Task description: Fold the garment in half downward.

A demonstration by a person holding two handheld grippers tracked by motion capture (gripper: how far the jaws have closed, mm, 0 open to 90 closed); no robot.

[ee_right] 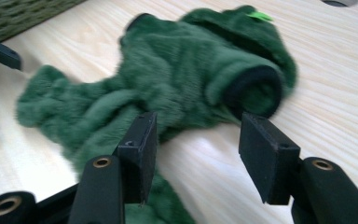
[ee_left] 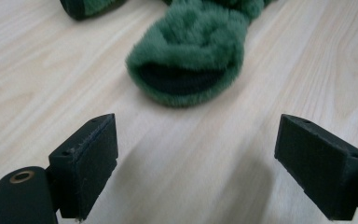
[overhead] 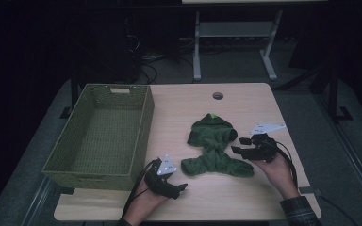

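A small fuzzy green garment [overhead: 214, 147] lies crumpled flat on the wooden tabletop, a little right of centre in the high view. Its hooded end, with a bright green tag, points toward the top of the frame; its lower part spreads out toward the bottom. The sleeve cuffs show a dark lining inside [ee_right: 254, 91]. One open cuff [ee_left: 186, 77] sits at the upper middle of the left gripper view.

Left gripper [overhead: 181, 187] held low, jaws spread wide; right gripper [overhead: 238, 144] jaws parted, seemingly narrower; both hands grip from below.
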